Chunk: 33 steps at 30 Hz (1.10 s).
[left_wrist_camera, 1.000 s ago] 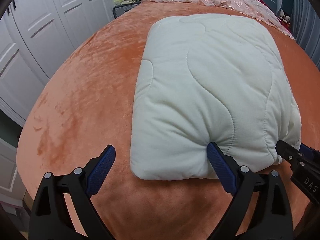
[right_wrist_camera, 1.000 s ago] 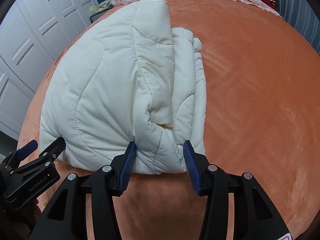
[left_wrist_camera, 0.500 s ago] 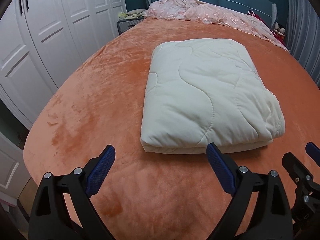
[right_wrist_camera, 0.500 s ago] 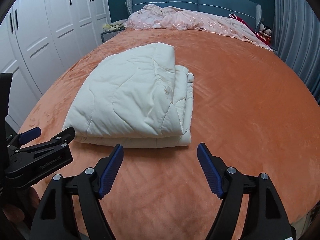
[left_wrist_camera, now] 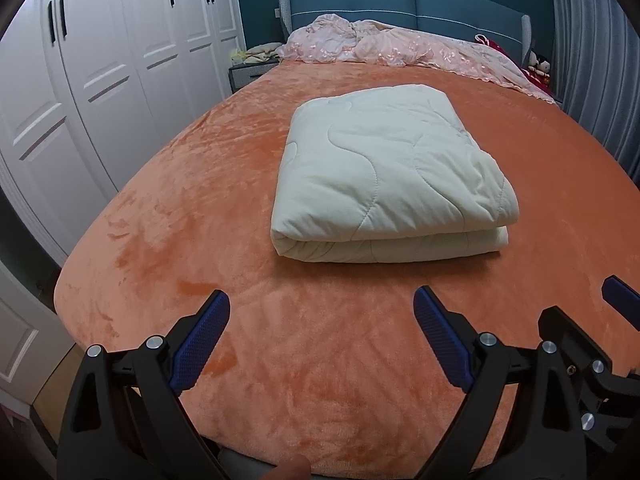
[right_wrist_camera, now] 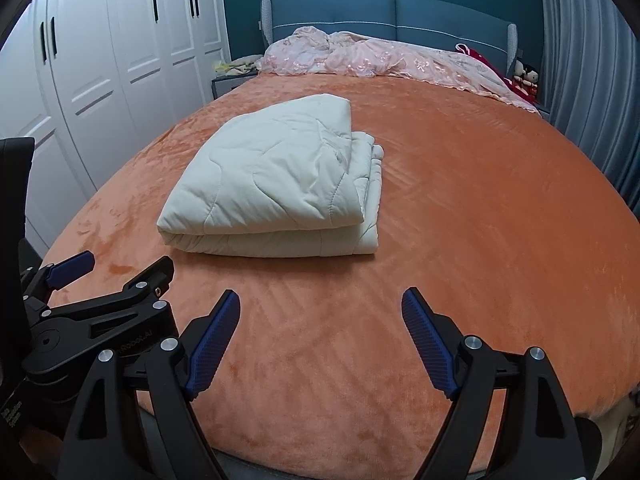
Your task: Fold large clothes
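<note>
A cream quilted comforter [left_wrist_camera: 384, 168] lies folded in a thick rectangle on the orange bedspread [left_wrist_camera: 200, 200]; it also shows in the right wrist view [right_wrist_camera: 272, 184], with stacked layers along its right side. My left gripper [left_wrist_camera: 322, 312] is open and empty, held back near the bed's foot, apart from the comforter. My right gripper [right_wrist_camera: 320, 312] is open and empty too, level with the left one. Each gripper shows at the edge of the other's view.
A crumpled pink cover [left_wrist_camera: 400, 46] lies at the blue headboard [left_wrist_camera: 400, 4]. White wardrobe doors [left_wrist_camera: 100, 80] run along the left. A nightstand [left_wrist_camera: 250, 74] stands by the bed's head. Grey curtains [right_wrist_camera: 592, 80] hang on the right.
Both grippers have let go of the comforter's near edge and pulled back toward the foot of the bed. The right gripper's jaws have opened wider. The comforter has settled flat.
</note>
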Available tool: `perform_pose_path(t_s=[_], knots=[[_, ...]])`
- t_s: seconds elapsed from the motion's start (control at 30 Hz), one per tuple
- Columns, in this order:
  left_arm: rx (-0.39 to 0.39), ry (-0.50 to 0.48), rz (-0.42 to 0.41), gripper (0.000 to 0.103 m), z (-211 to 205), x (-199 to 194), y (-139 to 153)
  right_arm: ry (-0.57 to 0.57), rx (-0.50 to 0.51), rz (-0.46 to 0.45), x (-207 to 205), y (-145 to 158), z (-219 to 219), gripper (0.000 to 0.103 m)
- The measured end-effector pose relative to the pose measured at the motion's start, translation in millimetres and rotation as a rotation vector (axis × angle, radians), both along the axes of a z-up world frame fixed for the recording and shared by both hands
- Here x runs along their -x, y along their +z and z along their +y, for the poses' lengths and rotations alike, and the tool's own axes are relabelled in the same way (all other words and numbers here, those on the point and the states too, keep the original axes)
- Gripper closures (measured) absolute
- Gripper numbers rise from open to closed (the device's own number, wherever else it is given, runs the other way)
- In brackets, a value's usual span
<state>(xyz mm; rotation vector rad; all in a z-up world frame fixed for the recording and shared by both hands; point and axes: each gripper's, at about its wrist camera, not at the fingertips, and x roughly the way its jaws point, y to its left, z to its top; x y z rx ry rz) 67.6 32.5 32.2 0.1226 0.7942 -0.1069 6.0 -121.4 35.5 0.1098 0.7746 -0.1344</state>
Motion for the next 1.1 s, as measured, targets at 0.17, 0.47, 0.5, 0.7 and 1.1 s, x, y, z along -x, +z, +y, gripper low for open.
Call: perform_pose_path(t_s=[0.17,0.47,0.5,0.7,1.1], knots=[[0.002,0.017,-0.021,0.012,3,19,-7,-0.018,-0.006,-0.013,17,-9,1,0.022],[-0.009,0.011,-0.066,0.012,1,42,-24,-0.042,-0.002,-0.033,43,-28,-1,0.022],[-0.012,0.011,-0.071,0.012,1,45,-26,-0.042,-0.003,-0.032,46,-31,-1,0.022],[-0.006,0.019,-0.079,0.012,5,53,-34,-0.043,0.008,-0.022,52,-39,2,0.022],[-0.010,0.038,-0.080,0.012,14,59,-47,-0.032,0.027,-0.009,56,-50,11,0.022]])
